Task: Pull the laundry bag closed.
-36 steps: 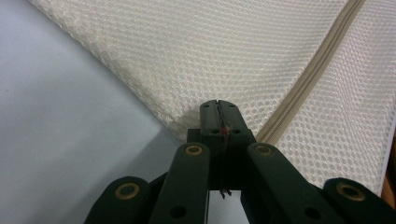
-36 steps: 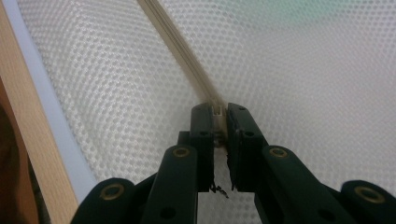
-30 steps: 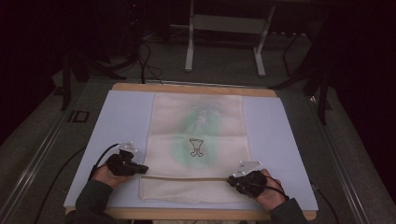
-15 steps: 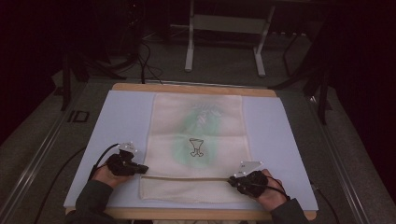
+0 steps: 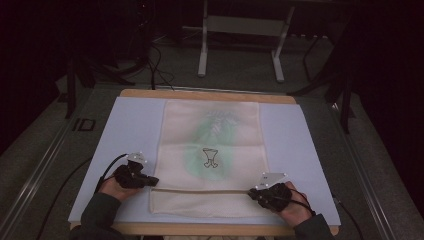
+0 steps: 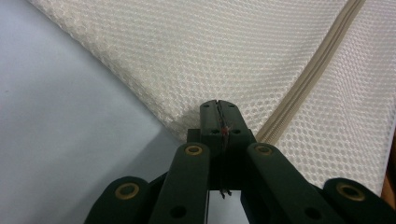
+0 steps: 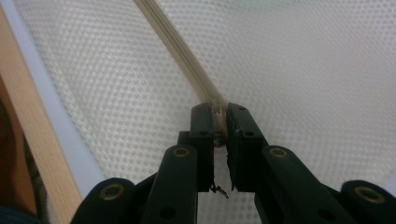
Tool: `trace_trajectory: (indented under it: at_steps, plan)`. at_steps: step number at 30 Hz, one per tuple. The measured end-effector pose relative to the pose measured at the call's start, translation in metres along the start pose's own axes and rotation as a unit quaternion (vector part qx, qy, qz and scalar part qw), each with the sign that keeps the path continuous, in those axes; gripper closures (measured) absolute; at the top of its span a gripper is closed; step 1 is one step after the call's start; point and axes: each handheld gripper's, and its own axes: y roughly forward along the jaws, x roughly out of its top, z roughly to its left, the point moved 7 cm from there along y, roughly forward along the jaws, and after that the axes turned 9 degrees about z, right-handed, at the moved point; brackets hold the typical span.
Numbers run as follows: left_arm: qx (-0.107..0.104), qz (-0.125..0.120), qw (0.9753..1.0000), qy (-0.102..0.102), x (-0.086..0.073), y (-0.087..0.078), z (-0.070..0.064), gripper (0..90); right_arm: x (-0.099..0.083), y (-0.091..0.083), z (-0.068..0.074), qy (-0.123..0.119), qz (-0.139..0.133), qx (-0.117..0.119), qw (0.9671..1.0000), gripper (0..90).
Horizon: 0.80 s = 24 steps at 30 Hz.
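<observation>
High view: mesh bag (image 5: 212, 150) lay flat mid-tabletop (image 5: 130, 125), nothing obstructing. Left gripper (image 5: 150, 180) jaws pinched the bag's left edge; right gripper (image 5: 254, 192) jaws pinched its zipper (image 7: 180, 51) end, both near the front edge.

Cream mesh on your pale blue mat

Your mesh bag (image 5: 212, 150) is cream honeycomb weave with a beige zip (image 6: 308, 79), green showing through toward 12 o'clock, a dark outline motif (image 5: 210, 157); black grippers; mat (image 5: 130, 130) pale blue.

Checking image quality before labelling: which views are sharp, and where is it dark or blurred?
High view: dim and soft, black surroundings, mesh bag evenly lit. Left gripper view: mesh weave crisp, jaws nearest the camera soft. Right gripper view: zipper sharp, weave washed out toward the right.
</observation>
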Motion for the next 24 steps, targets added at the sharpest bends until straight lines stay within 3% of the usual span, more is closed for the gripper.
trace_trajectory:
  at_steps: [13,15,24]
  plan:
    - [0.0,0.0,1.0,0.001,0.0,0.0,0.0,89.9,-0.005,-0.002,-0.003,0.006,-0.001,0.002,1.0,82.1]
    - [0.0,0.0,1.0,0.001,0.0,0.0,0.0,89.9,-0.008,-0.001,-0.005,0.006,0.007,-0.007,0.9999,82.2]
    - [0.0,0.0,1.0,0.0,0.0,0.0,0.0,90.0,-0.021,-0.008,-0.013,0.024,0.005,-0.01,0.9996,82.2]
